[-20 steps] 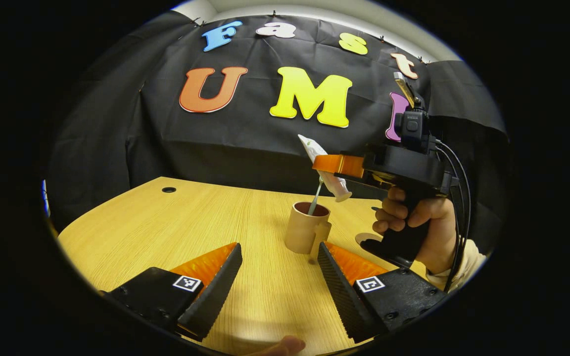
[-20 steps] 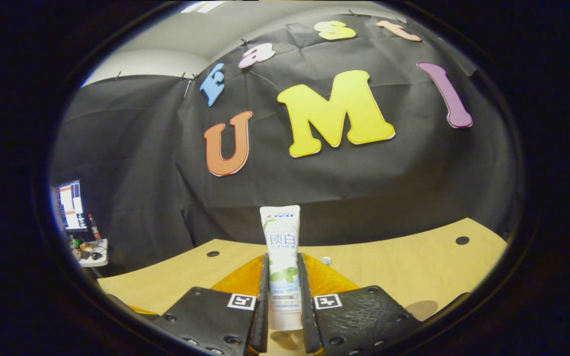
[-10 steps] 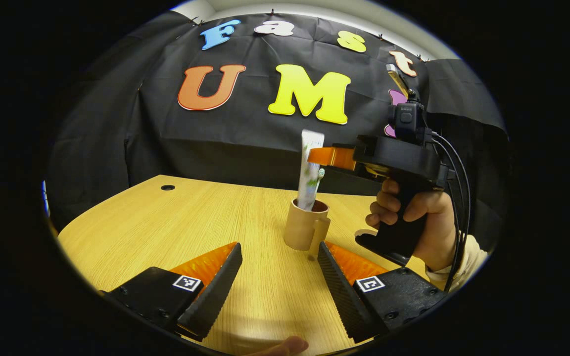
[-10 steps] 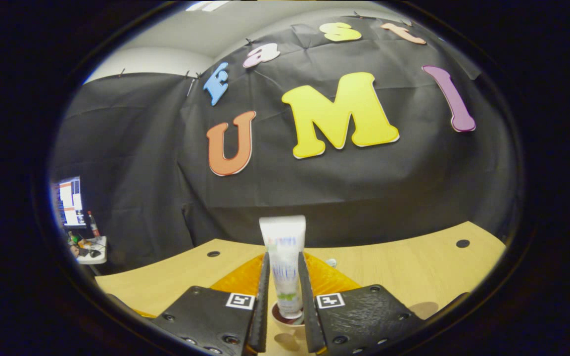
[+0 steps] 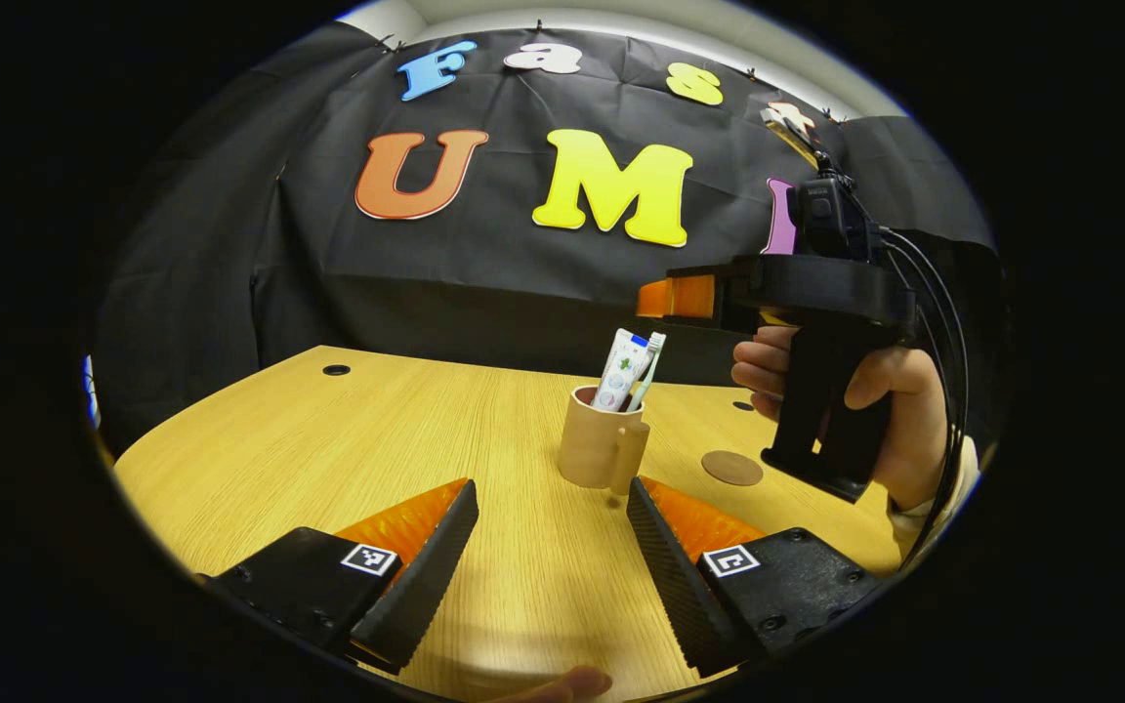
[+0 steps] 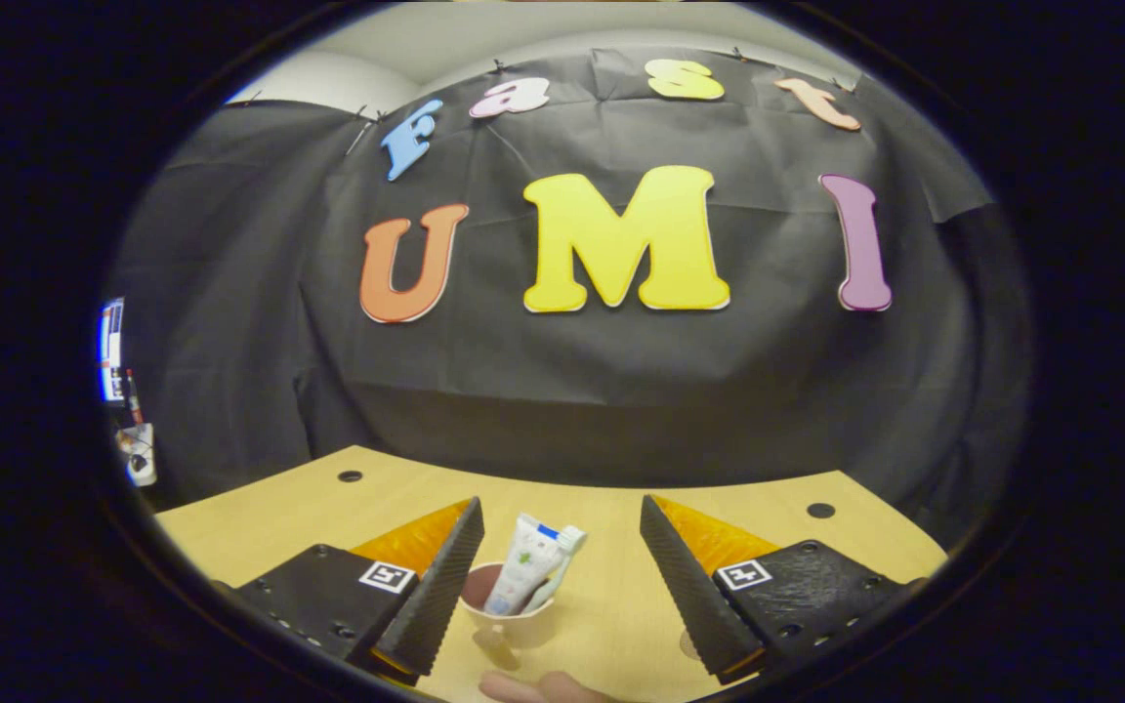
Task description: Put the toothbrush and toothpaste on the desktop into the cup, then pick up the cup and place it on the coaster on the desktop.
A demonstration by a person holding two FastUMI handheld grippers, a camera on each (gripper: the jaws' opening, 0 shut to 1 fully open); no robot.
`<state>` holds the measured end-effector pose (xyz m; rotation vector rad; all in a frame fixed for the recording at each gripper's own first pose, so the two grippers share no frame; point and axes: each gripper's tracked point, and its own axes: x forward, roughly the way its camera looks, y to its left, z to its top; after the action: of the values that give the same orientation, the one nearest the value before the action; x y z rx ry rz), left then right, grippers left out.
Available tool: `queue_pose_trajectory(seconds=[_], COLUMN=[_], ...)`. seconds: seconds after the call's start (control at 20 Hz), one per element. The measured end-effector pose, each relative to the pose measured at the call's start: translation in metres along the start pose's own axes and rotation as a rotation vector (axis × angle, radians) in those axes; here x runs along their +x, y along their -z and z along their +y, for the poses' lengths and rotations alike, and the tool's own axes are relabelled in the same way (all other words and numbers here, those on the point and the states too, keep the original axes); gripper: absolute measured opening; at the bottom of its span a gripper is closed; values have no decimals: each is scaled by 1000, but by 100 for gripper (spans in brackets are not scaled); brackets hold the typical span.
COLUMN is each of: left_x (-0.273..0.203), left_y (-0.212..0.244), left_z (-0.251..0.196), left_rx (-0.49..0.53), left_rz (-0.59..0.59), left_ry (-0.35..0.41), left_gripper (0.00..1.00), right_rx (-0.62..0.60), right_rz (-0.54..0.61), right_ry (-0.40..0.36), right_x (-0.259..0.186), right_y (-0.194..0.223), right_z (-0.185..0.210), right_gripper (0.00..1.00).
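A tan cup (image 5: 604, 449) with a handle stands on the wooden desktop (image 5: 377, 449), holding the white toothpaste tube (image 5: 622, 369) and the toothbrush (image 5: 650, 359), both leaning to the right. My left gripper (image 5: 553, 532) is open low over the desk, just in front of the cup. In the right gripper view the cup (image 6: 509, 615) with the toothpaste (image 6: 521, 578) and toothbrush (image 6: 562, 557) sits below, between the spread fingers of my open right gripper (image 6: 560, 576). That right gripper (image 5: 709, 296), held by a hand (image 5: 875, 400), hovers above and right of the cup. A round brown coaster (image 5: 731, 468) lies right of the cup.
Small dark cable holes (image 5: 335, 370) (image 6: 820, 510) mark the desktop near its back edge. A desk with a screen (image 6: 113, 342) shows far left past the cloth wall. A fingertip (image 5: 562, 683) shows at the bottom edge.
The right gripper lowered the toothpaste into the cup, opened and let it go, then rose and drew back to the right. The coaster is now uncovered. The left gripper stayed put.
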<state>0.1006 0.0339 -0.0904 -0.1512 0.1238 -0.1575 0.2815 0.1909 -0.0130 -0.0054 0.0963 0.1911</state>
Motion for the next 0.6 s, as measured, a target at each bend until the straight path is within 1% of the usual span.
queue_pose_trajectory(seconds=[0.15, 0.25, 0.3, 0.4, 0.45, 0.5, 0.55, 0.6], left_x=[-8, -13, -16, -19, -21, -24, -27, -31], left_y=[-1, -2, -2, -4, -4, -4, -5, -7], left_z=[8, 9, 9, 10, 12, 13, 14, 13], left_rx=[24, 28, 34, 46, 46, 42, 35, 30], left_rz=[-18, -26, -31, -40, -41, -40, -39, -49], left_ry=[-26, -22, -22, -25, -27, -29, -30, -28], left_gripper=[98, 98, 98, 98, 98, 98, 98, 98], right_rx=[3, -22, -52, -124, -150, -144, -108, -89], right_rz=[43, 36, 29, 23, 54, 102, 128, 133], right_ry=[20, 20, 8, -4, -22, -48, -58, -49], right_x=[-2, -7, -9, -21, -30, -38, -46, -51], right_y=[-6, -14, -16, -17, -11, -5, -6, -11], right_z=[-2, 3, 10, 22, 30, 38, 43, 43], right_gripper=[95, 94, 95, 95, 95, 95, 98, 98])
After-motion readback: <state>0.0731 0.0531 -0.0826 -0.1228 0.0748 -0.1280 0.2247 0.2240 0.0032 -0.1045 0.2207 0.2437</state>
